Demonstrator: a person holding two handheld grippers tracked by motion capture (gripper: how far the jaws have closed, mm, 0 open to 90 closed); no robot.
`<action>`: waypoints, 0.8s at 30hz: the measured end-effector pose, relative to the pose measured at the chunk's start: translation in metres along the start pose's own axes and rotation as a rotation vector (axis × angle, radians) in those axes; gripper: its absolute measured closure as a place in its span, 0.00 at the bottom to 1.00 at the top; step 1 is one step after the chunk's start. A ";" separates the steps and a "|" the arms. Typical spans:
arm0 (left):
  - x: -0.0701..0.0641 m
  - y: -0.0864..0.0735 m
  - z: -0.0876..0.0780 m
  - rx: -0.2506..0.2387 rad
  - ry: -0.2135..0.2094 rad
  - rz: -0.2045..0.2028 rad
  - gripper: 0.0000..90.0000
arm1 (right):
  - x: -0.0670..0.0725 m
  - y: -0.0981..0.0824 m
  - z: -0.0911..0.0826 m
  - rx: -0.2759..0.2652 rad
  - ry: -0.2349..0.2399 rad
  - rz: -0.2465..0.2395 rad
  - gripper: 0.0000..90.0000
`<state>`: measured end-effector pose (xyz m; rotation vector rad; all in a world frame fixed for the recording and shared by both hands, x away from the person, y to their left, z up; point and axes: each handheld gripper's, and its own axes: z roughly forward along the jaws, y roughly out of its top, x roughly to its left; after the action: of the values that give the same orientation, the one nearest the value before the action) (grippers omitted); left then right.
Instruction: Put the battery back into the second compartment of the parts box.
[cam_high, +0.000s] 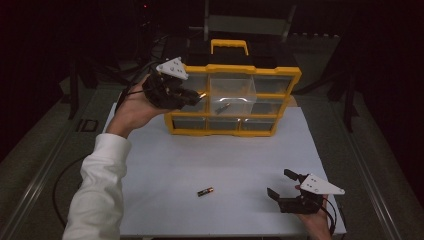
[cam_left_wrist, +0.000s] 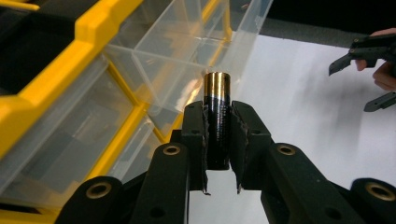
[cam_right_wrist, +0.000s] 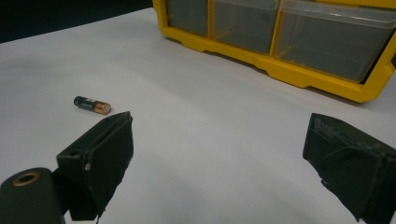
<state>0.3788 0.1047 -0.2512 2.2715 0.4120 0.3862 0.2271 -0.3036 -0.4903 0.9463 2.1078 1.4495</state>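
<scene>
Left gripper clamped on a battery beside the open drawer, right gripper spread wide; could slip, miss the drawer.

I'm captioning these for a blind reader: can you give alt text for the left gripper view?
The left claw clamps a black, gold-tipped battery upright beside a pulled-out clear drawer of a yellow organizer. Beyond lies the white table, with the right claw at the far edge.

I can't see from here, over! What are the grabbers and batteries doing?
Left gripper shut on battery, beside the pulled-out clear drawer. Right gripper open, low over table. Second battery lying loose. Nothing blocking.
</scene>
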 end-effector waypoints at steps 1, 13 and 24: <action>0.001 0.003 0.000 0.003 0.001 -0.001 0.86 | 0.000 0.000 0.000 0.000 0.000 -0.001 0.09; 0.008 0.034 0.004 0.017 0.024 -0.028 0.86 | 0.000 0.000 0.000 0.002 0.003 0.004 0.09; 0.010 0.050 0.020 0.026 0.043 -0.052 0.86 | -0.001 -0.001 0.000 -0.001 0.005 0.002 0.09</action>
<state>0.4043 0.0635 -0.2251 2.2760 0.5000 0.4058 0.2275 -0.3041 -0.4909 0.9457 2.1097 1.4557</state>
